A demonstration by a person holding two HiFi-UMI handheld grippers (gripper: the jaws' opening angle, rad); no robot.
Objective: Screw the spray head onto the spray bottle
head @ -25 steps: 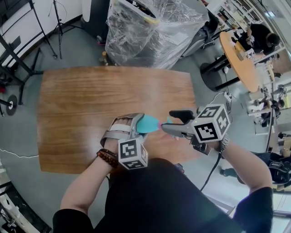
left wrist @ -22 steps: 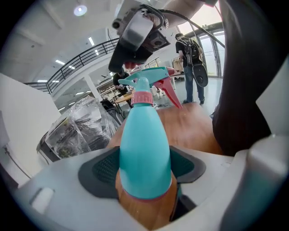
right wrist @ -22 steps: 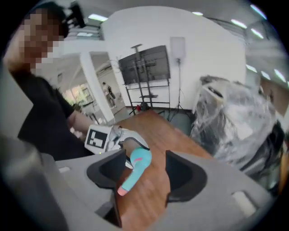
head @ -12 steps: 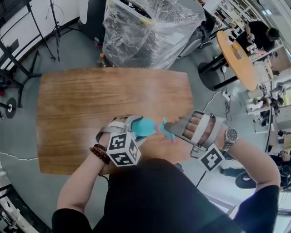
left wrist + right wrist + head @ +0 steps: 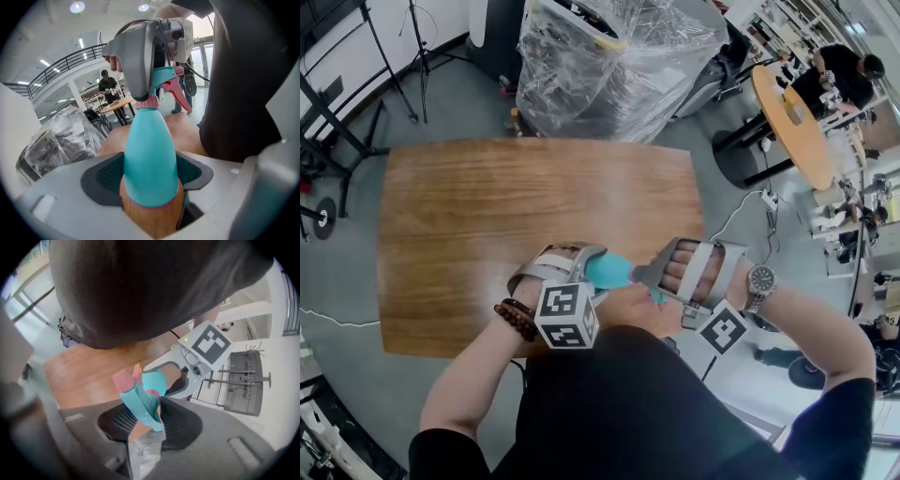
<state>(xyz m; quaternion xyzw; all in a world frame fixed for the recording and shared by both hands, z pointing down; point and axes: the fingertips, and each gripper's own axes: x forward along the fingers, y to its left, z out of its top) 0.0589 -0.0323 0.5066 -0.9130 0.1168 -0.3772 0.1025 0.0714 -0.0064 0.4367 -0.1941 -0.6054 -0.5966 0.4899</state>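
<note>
Bottle (image 5: 150, 159) clamped left — spray head (image 5: 140, 401) clamped right, atop neck.

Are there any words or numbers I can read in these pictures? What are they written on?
No readable words or numbers anywhere.
Teal plastic spray bottle: no label shows.
Teal spray head with pink trigger: no print shows.
White cubes with black square patterns: patterns only, no letters.
Silver wristwatch: face too small to read.
</note>
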